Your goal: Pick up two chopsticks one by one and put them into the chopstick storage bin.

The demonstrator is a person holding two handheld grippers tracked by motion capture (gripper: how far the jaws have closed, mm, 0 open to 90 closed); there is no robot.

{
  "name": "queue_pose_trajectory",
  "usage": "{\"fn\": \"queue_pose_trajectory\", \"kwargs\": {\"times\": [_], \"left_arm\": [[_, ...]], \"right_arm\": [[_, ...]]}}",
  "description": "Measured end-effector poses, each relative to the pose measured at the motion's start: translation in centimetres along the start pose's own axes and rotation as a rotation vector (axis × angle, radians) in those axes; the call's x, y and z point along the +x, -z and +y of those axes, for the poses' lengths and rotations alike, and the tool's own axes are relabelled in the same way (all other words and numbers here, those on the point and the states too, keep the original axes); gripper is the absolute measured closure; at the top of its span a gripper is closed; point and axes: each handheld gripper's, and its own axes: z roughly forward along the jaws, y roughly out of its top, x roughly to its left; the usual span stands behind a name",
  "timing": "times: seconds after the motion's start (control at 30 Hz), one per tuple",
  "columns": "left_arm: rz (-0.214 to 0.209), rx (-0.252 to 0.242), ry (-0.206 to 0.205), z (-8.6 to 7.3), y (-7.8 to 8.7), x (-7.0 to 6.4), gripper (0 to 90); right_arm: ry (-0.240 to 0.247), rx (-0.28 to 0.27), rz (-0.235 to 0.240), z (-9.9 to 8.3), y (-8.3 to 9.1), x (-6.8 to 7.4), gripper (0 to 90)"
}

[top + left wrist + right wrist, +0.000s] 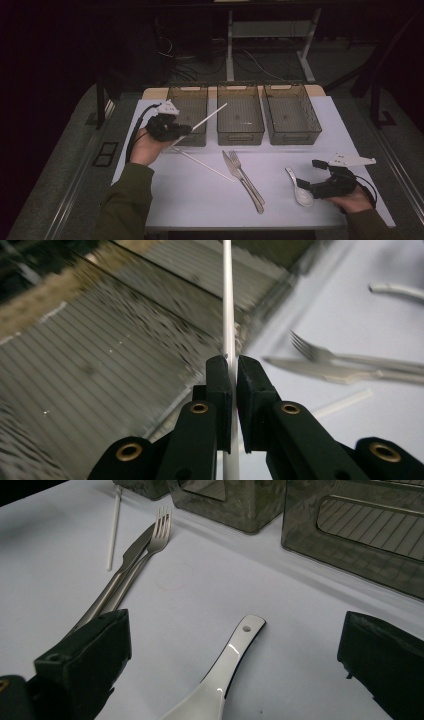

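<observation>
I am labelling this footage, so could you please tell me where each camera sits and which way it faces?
High view: above the person's side, facing forward and down on the white table; both forearms show, left gripper, right gripper.
Left gripper view: rides that gripper, facing the grey mesh bins; black fingers clamp a thin white chopstick.
Right gripper view: low, facing the bins across the table; open fingers flank a white ceramic spoon.
Shared: steel fork and knife.

Three bins, two chopsticks, one knife, fork, spoon.
</observation>
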Motion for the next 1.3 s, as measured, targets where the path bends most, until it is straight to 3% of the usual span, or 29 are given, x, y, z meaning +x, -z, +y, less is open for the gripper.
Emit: {"fn": "queue_pose_trajectory", "kwargs": {"times": [0.17,0.3,0.37,0.53,0.67,0.77,0.93,1.03,1.3], "left_arm": [[0.031,-0.024,0.01,2.2,0.2,2.1,83.9],[0.056,-0.054,0.027,3.0,-0.3,4.0,83.9],[0.075,-0.067,0.047,3.0,-0.8,4.9,83.9],[0.144,-0.028,0.094,2.5,-2.4,7.0,83.9],[0.153,-0.009,0.15,1.4,-3.6,8.5,83.9],[0.147,0.035,0.161,0.9,-4.4,8.9,83.8],[0.178,0.113,0.176,0.3,-5.7,9.1,83.8],[0.179,0.13,0.198,-0.1,-6.3,9.2,83.7],[0.18,0.141,0.192,-0.3,-6.9,9.0,80.2]], "right_arm": [[-0.002,-0.002,0.001,0.0,0.0,0.0,0.7],[0.0,-0.001,0.003,0.0,0.0,0.0,0.7],[-0.001,0.0,0.003,0.0,0.1,0.0,0.7],[-0.002,0.001,0.005,0.0,0.0,0.0,0.7],[-0.002,0.001,0.008,0.0,0.0,0.0,0.7],[-0.006,0.0,0.01,-0.1,0.1,0.0,0.7],[-0.006,0.0,0.011,-0.1,0.1,-0.1,0.7],[-0.003,0.0,0.011,-0.1,0.1,0.0,0.7],[-0.004,-0.001,0.011,-0.1,0.1,-0.1,0.7]]}}
